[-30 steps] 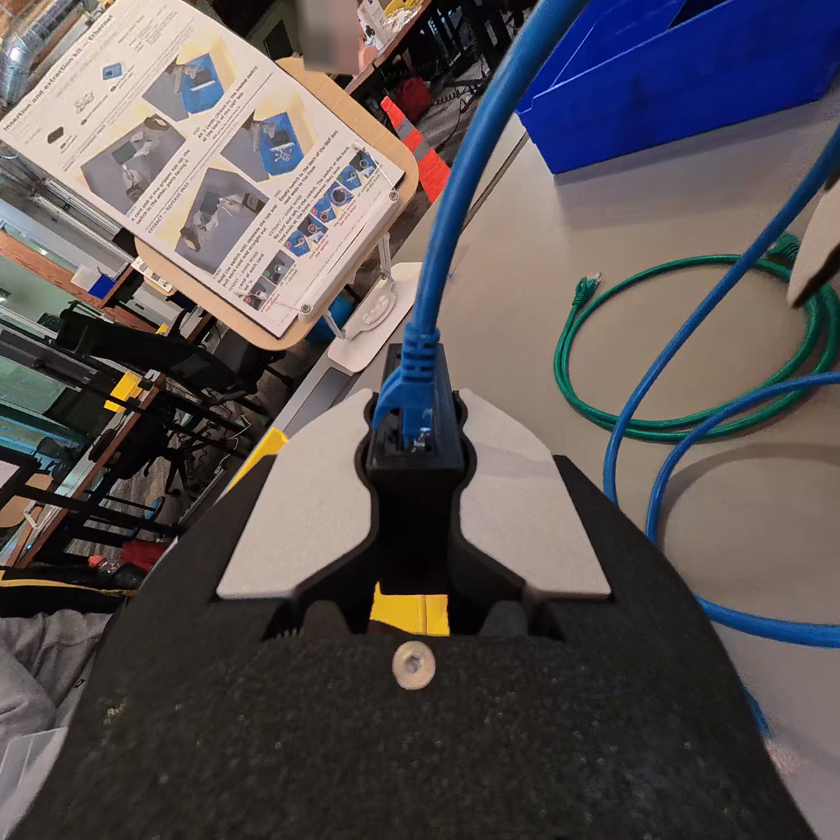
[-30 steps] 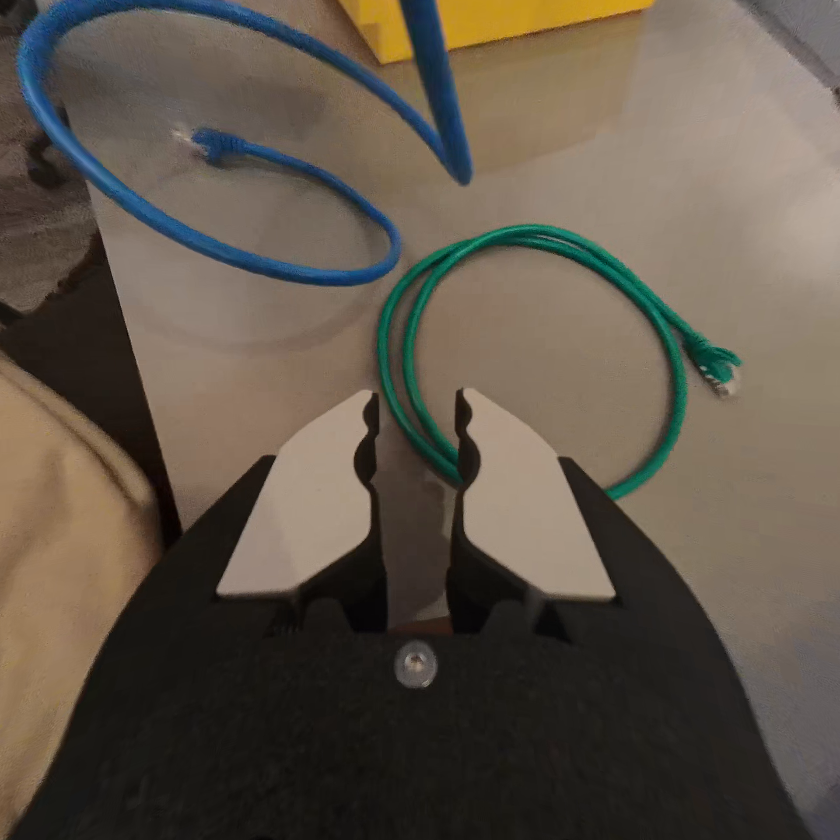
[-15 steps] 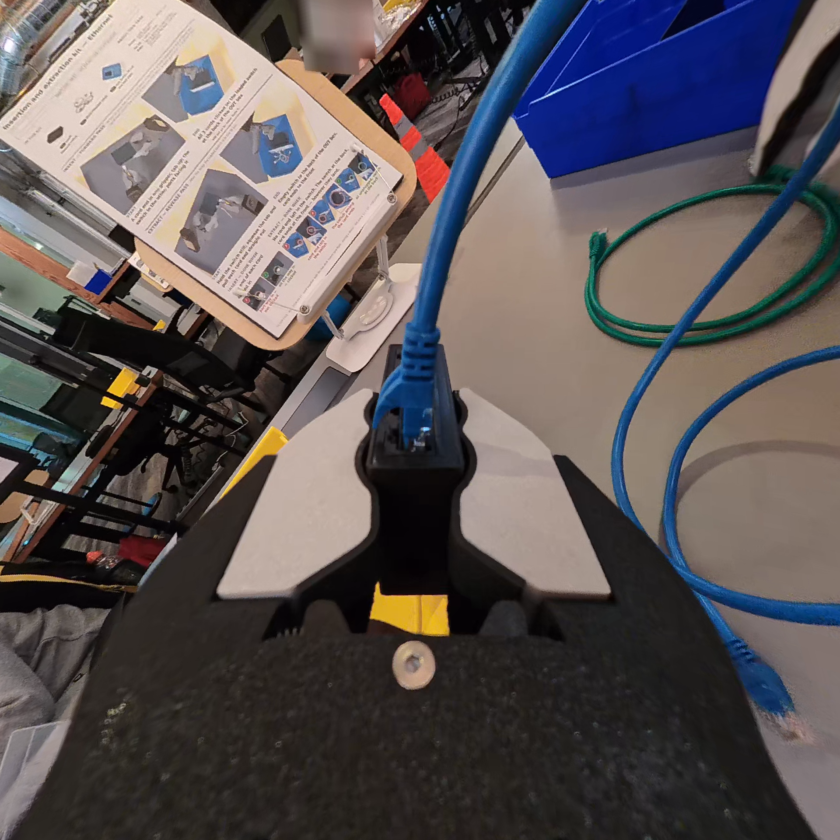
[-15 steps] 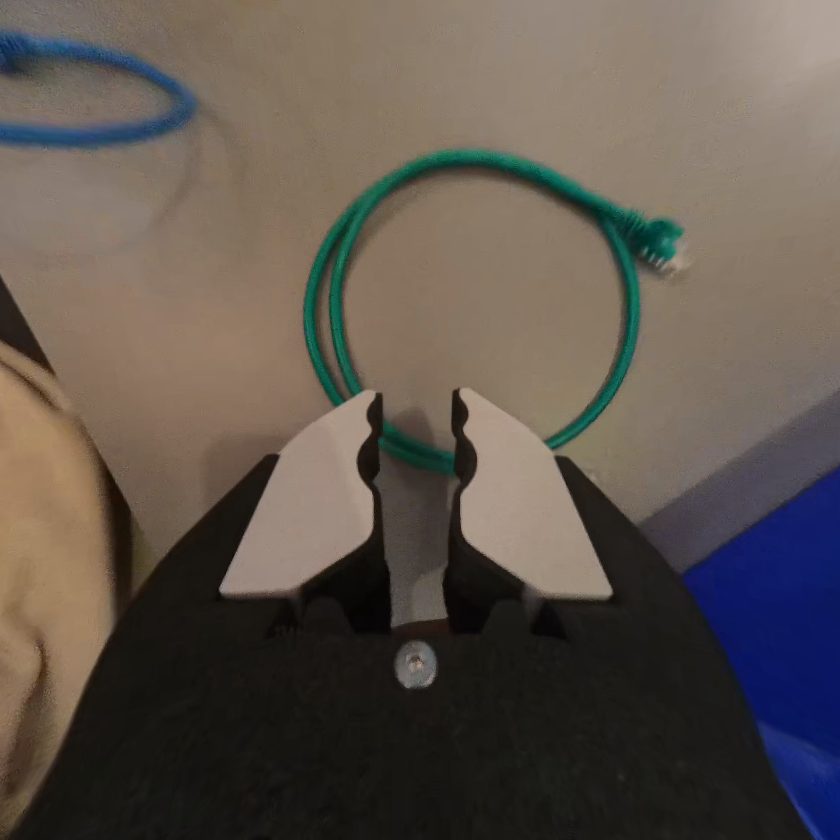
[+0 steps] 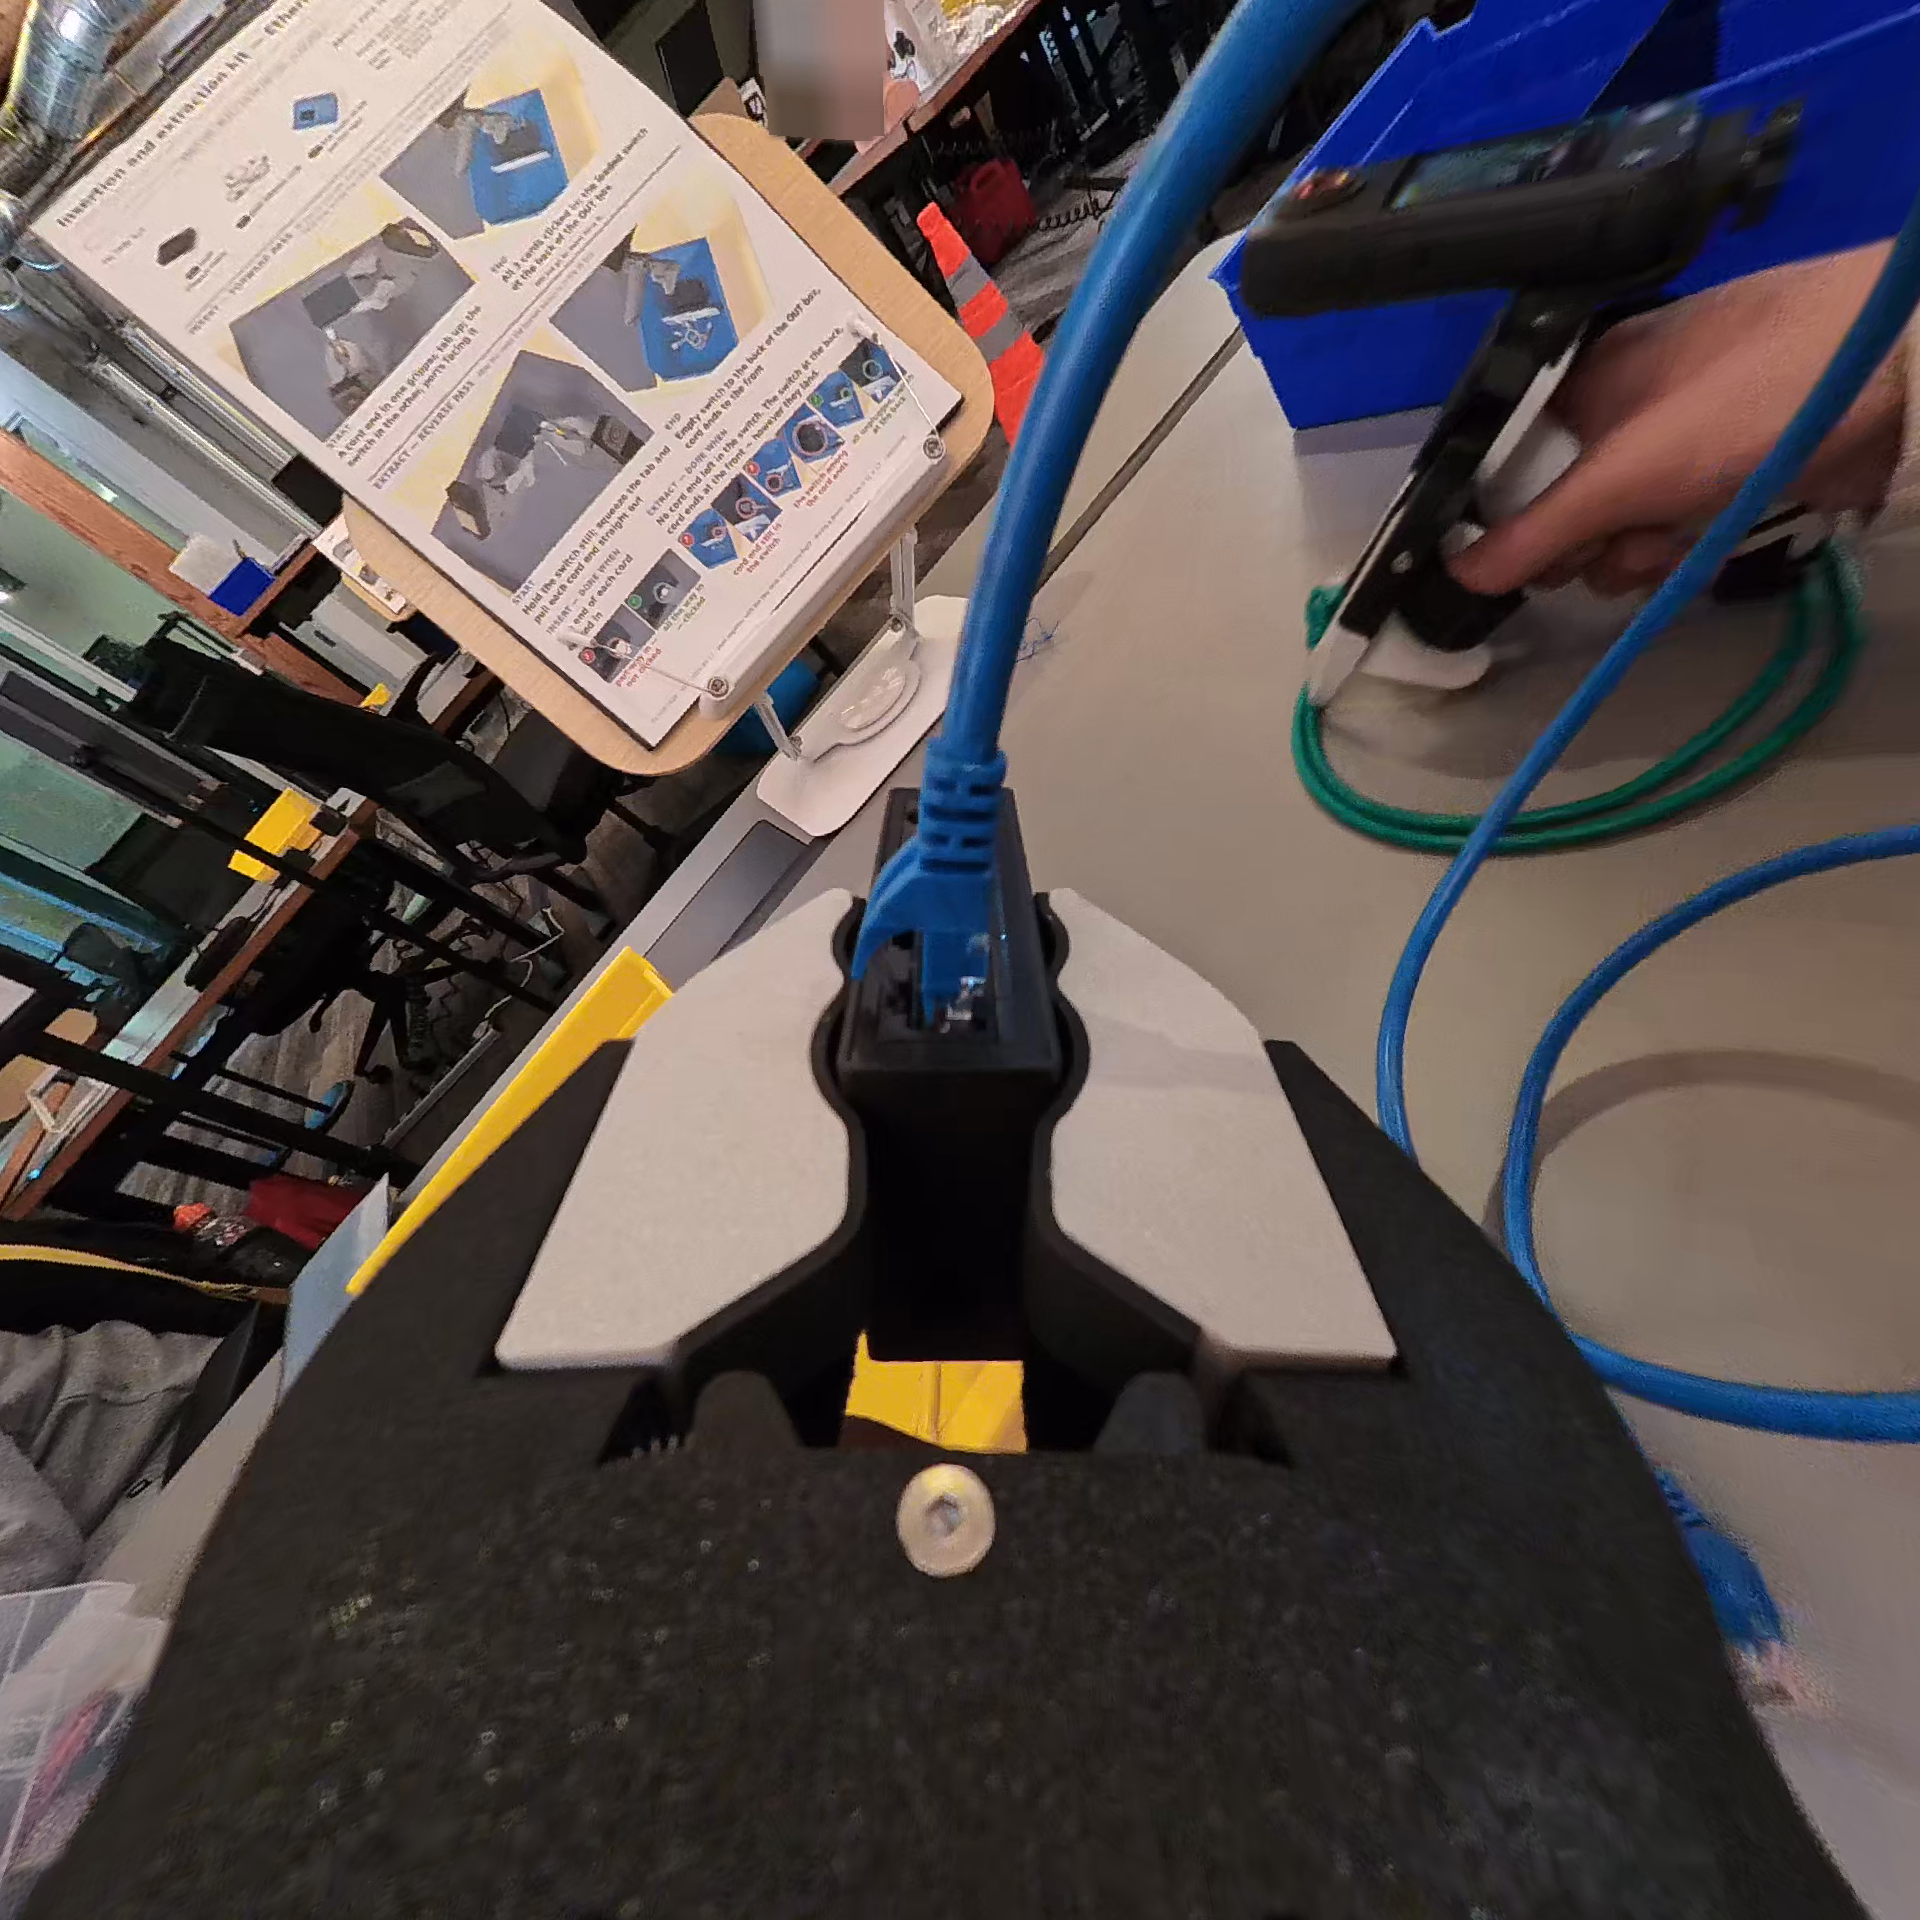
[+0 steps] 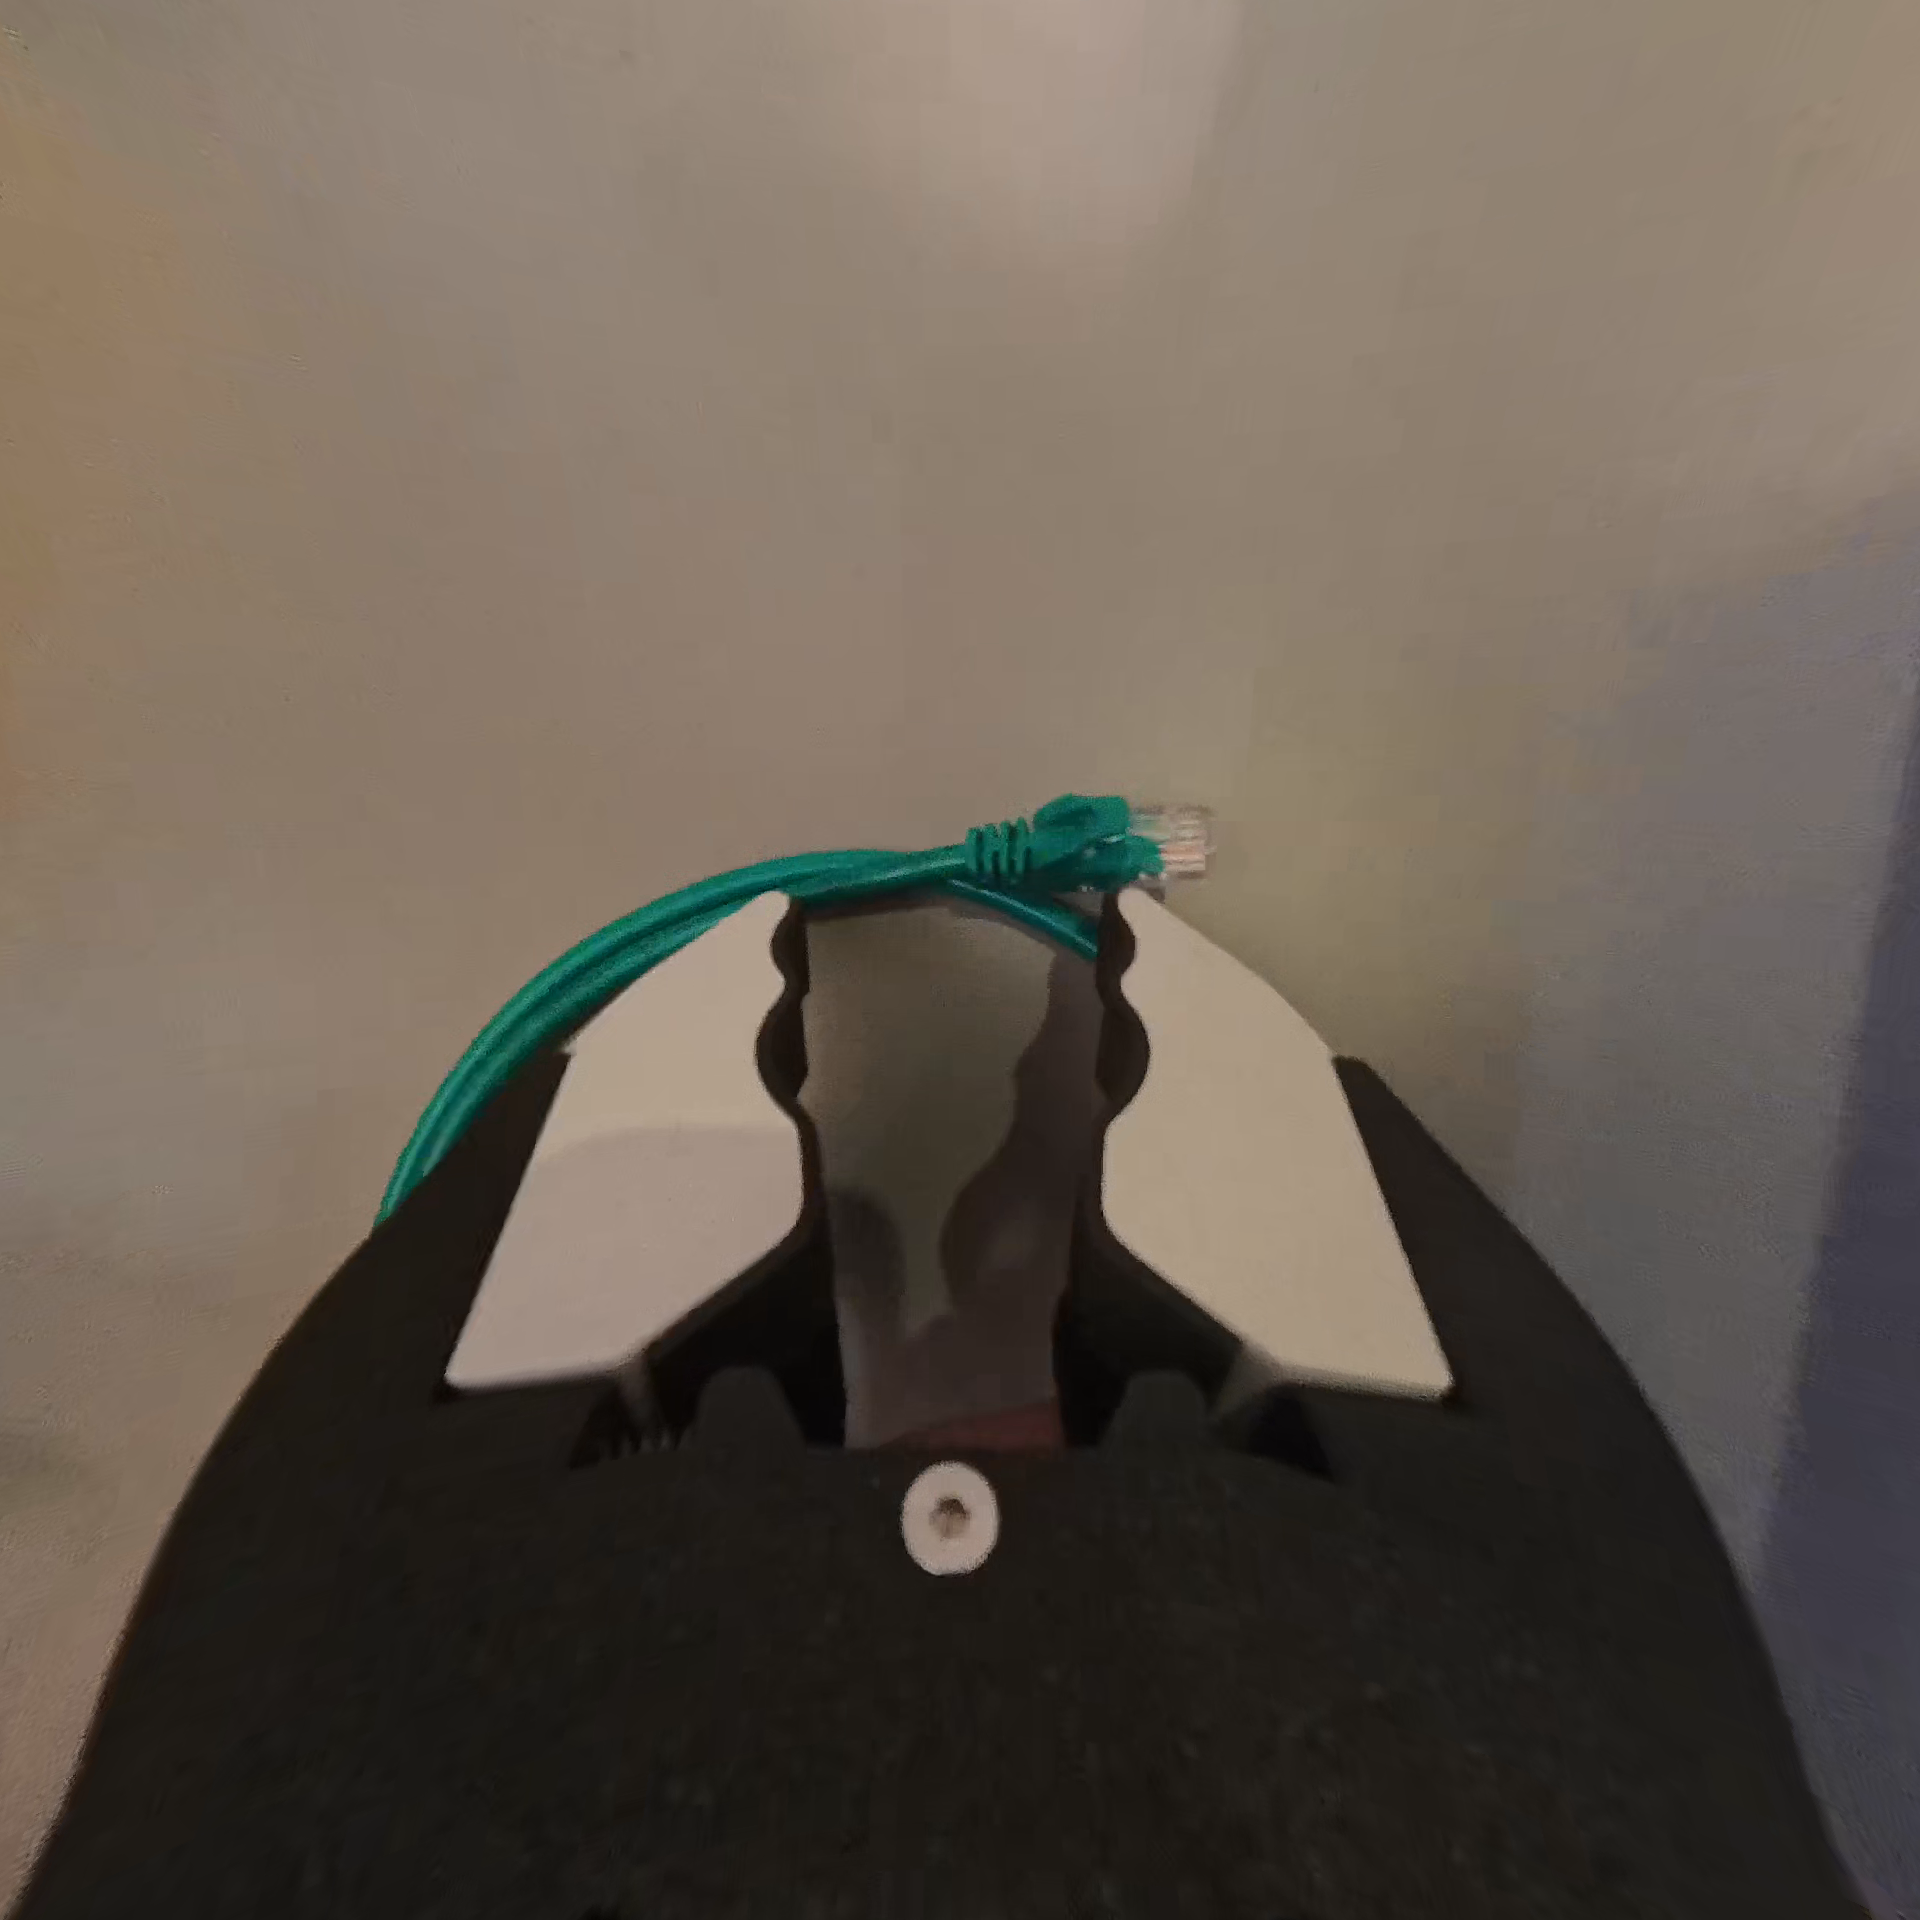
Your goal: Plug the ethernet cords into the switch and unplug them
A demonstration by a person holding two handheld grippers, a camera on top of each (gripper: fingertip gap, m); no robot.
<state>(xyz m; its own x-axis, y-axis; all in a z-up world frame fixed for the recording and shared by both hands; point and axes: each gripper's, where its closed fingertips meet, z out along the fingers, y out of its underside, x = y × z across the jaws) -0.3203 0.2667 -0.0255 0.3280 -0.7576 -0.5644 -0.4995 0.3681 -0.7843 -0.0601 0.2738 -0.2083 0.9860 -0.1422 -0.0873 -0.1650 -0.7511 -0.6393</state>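
Note:
My left gripper [image 5: 945, 920] is shut on a small black switch [image 5: 951, 1143] and holds it above the grey table [image 5: 1195, 810]. A blue ethernet cord [image 5: 1039, 468] is plugged into the switch's top port by its blue plug [image 5: 940, 883]. It arcs up and loops back to the table, with a loose blue plug [image 5: 1725, 1600] at the lower right. My right gripper [image 6: 951, 914] is open, tips down at the coiled green cord [image 6: 644, 977]. The cord's two plug ends [image 6: 1132, 842] lie just beyond the right fingertip. In the left wrist view a hand [image 5: 1683, 436] holds that gripper [image 5: 1340, 665] on the green coil [image 5: 1558, 821].
An instruction sheet on a stand [image 5: 499, 343] stands at the table's far left edge. A blue bin [image 5: 1538, 135] sits at the back right, and a yellow bin [image 5: 520, 1132] shows below my left gripper. Chairs and shelves lie beyond the table edge.
My right gripper has moved along the green coil to its plug ends, come down close to the table and opened wider. My left gripper and the switch have stayed put.

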